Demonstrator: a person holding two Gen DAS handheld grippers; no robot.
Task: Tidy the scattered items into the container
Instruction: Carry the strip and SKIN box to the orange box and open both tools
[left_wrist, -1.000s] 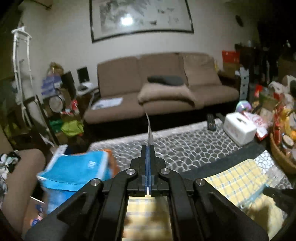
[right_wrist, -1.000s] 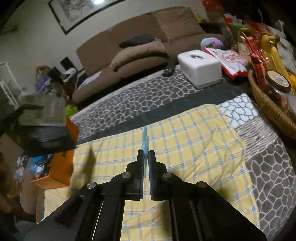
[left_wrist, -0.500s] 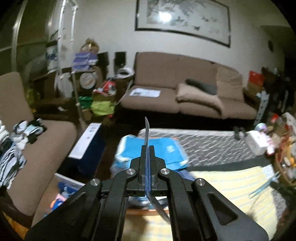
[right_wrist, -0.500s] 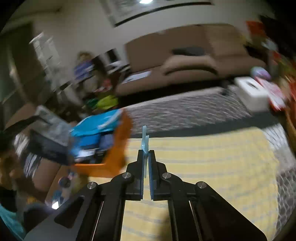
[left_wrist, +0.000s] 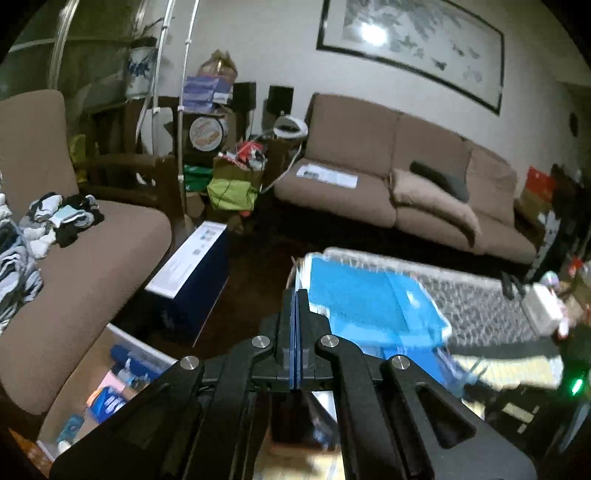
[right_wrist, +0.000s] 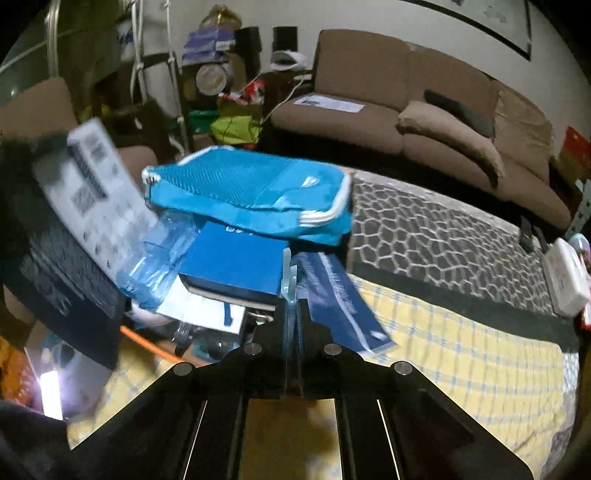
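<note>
My left gripper (left_wrist: 295, 293) is shut on a thin flat package, seen edge-on as a pale sliver above the tips. The right wrist view shows that package (right_wrist: 92, 188) blurred at the left, white and black with printed squares. My right gripper (right_wrist: 291, 301) is shut on a narrow clear bluish plastic strip (right_wrist: 288, 271) that sticks up past its tips. Just beyond it stands the orange container (right_wrist: 151, 341), piled with a blue mesh pouch (right_wrist: 251, 188), a blue book (right_wrist: 232, 266), a plastic bottle (right_wrist: 162, 254) and a dark blue leaflet (right_wrist: 340, 299). The pouch (left_wrist: 369, 295) also lies ahead of the left gripper.
A yellow checked cloth (right_wrist: 461, 354) and a grey hexagon-pattern cloth (right_wrist: 443, 243) cover the table. A white tissue box (right_wrist: 565, 284) sits at its far right. A brown sofa (left_wrist: 406, 155) stands behind, an armchair with socks (left_wrist: 74, 240) on the left, a blue box (left_wrist: 192, 280) on the floor.
Both views have swung left across the table. The container pile has come from the far left to right in front of my right gripper. Both grippers stay shut on their thin items.
</note>
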